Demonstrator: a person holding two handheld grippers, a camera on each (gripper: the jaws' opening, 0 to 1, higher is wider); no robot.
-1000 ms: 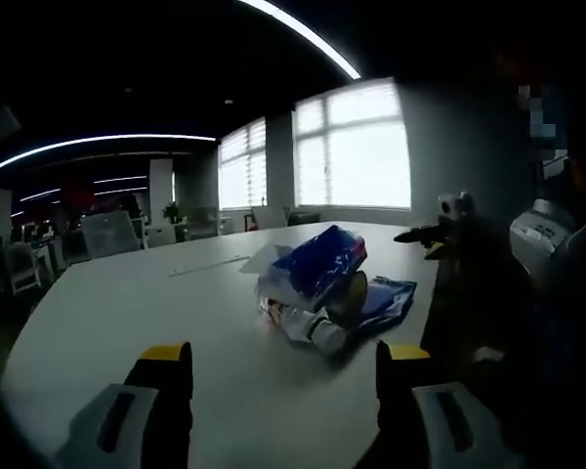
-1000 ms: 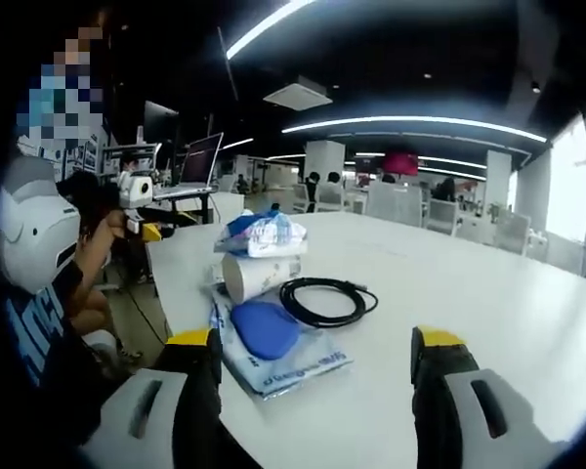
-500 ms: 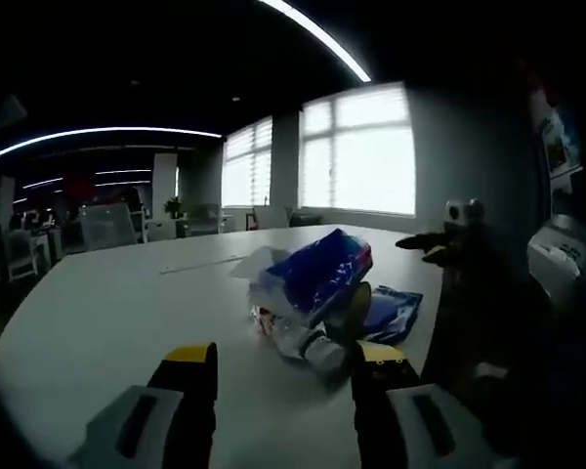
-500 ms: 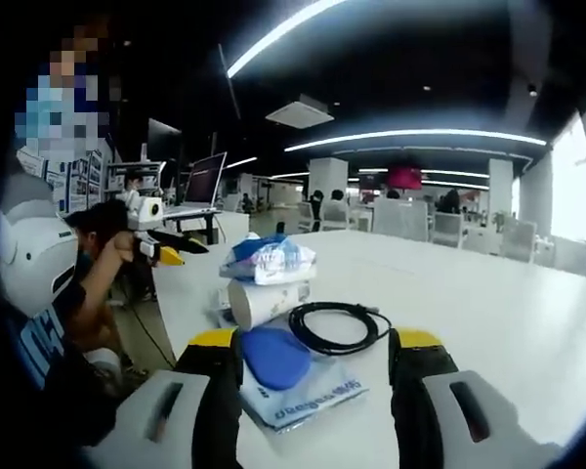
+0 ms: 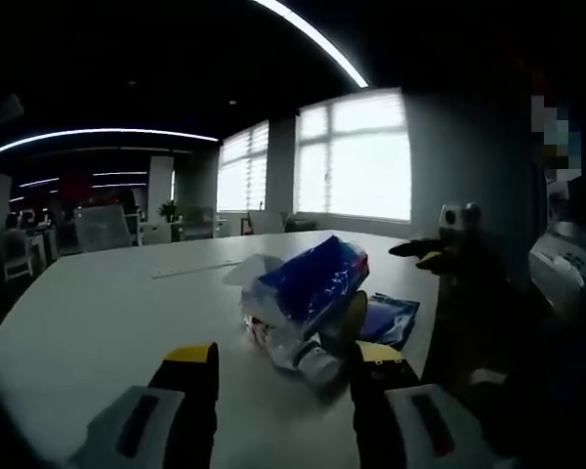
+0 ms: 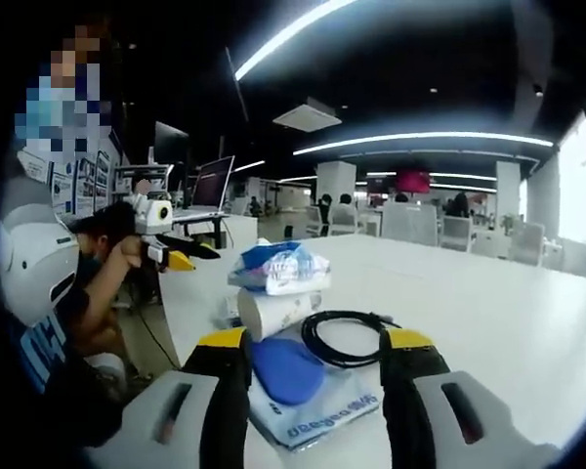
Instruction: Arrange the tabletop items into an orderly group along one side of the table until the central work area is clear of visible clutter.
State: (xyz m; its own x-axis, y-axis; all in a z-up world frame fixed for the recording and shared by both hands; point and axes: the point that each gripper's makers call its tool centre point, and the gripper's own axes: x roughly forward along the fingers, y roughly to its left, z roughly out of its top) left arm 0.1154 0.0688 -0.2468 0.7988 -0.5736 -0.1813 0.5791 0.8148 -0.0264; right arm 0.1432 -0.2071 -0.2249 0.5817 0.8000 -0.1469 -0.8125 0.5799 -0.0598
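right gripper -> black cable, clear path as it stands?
Probably yes. The cable lies coiled on the bare table just past the open right gripper, with nothing over it. The paper cup lies close beside it and might get bumped.

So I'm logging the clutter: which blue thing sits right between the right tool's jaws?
The flat dark blue oval pouch on the printed plastic bag, not the crinkly tissue pack.

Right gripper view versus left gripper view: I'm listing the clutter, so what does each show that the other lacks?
Right gripper view: a coiled black cable beside a white cup lying on its side. Left gripper view: bright windows behind the pile. Shared: the white table, the blue tissue pack on the pile, and the flat blue-printed bag.
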